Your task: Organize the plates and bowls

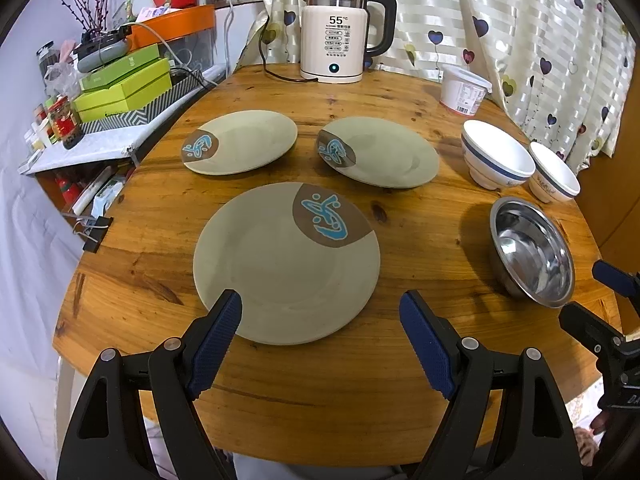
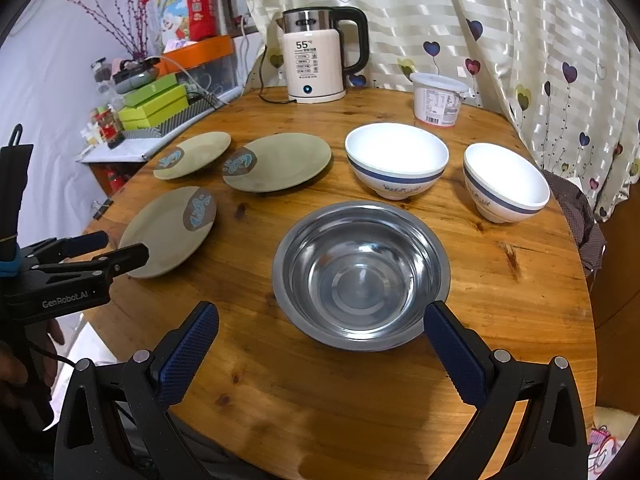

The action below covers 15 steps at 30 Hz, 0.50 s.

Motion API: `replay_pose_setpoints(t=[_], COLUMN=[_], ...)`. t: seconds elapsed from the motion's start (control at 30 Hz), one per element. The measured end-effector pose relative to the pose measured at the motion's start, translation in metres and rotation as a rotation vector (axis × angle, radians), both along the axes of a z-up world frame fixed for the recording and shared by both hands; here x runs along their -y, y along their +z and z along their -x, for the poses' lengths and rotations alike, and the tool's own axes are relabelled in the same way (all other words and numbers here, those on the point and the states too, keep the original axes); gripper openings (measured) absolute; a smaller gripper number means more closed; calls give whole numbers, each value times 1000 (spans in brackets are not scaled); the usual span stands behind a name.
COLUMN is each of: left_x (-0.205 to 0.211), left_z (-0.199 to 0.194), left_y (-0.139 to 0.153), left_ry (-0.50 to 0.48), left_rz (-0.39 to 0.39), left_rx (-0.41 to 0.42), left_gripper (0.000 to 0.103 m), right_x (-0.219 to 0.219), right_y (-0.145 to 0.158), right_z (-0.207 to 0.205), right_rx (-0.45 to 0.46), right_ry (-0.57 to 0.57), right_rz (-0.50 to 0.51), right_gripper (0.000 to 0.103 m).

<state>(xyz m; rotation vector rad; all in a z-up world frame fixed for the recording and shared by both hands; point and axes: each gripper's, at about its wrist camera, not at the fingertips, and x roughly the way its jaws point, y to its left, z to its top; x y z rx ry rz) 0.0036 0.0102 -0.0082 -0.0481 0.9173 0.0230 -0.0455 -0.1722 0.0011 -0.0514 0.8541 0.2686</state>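
Observation:
Three beige plates with a brown and blue patch lie on the round wooden table (image 1: 320, 380): a near plate (image 1: 286, 262), a far left plate (image 1: 240, 142) and a far right plate (image 1: 378, 152). My left gripper (image 1: 320, 312) is open and empty, just in front of the near plate. A steel bowl (image 2: 360, 274) sits before my right gripper (image 2: 320, 326), which is open and empty. Two white bowls with a blue band stand behind it, one in the middle (image 2: 396, 160) and one at the right (image 2: 506, 182).
A white electric kettle (image 1: 334, 46) and a white tub (image 1: 464, 90) stand at the table's far edge. A side shelf with green boxes (image 1: 124, 88) is at the left. A curtain (image 1: 540, 40) hangs behind at the right.

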Motion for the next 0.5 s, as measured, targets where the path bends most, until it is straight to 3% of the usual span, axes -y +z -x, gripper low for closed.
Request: replay_pose_setpoints(t=[0.5], left_x=[-1], left_z=[0], left_y=[-3], left_ry=[-13], left_rz=[30], left_rx=[-7], left_gripper=[81], right_x=[4], right_y=[0], right_z=[-4], right_rx=[3], right_ry=[-3], right_rz=[15], right_gripper=[103])
